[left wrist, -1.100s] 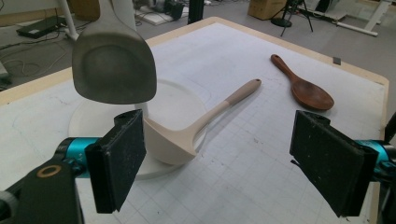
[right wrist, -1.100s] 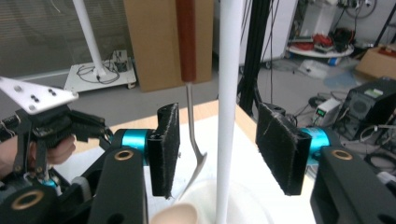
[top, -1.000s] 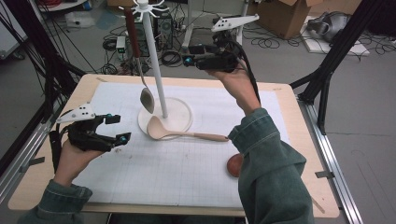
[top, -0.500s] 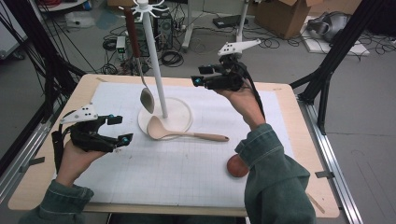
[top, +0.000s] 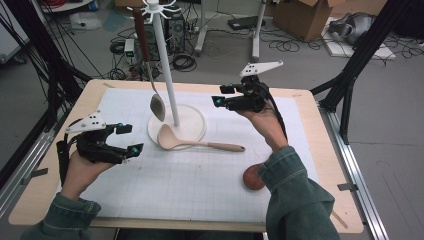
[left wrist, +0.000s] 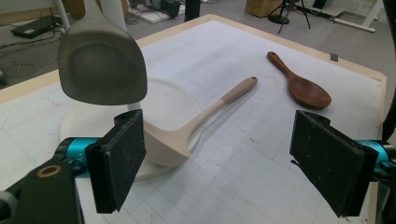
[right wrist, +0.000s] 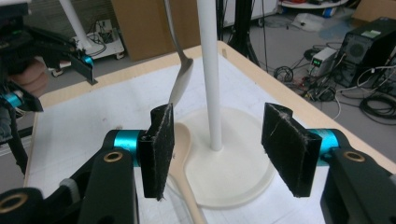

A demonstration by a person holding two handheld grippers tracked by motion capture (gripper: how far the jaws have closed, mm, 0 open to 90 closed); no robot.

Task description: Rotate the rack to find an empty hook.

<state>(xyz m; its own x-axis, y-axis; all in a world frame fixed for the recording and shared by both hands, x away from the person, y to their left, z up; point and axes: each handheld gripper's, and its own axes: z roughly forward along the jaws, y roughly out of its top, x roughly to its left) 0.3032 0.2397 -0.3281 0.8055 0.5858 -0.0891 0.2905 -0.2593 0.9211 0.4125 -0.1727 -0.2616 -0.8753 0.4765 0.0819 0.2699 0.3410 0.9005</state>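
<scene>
A white hook stand (top: 167, 75) rises from its round base (top: 195, 131) at the middle of the table. From one hook a metal spoon (top: 157, 105) hangs on its brown handle. A pale wooden spoon (top: 200, 145) lies with its bowl on the base's rim. A dark brown spoon (top: 251, 178) lies partly under the right sleeve. My right gripper (top: 220, 96) hovers to the right of the stand, open and empty; its own view shows the pole (right wrist: 210, 70) beyond the jaws. My left gripper (top: 127, 140) rests open and empty to the left, facing the hanging spoon (left wrist: 100, 60).
A white gridded mat (top: 200, 195) covers the wooden table (top: 330, 200). Black frame legs (top: 350, 75) stand at both sides. Behind the table are cables, a computer case and cardboard boxes (top: 300, 15) on the floor.
My right gripper has come down from above the far edge to just above the table, right of the stand. The left hand and the spoons have stayed put.
</scene>
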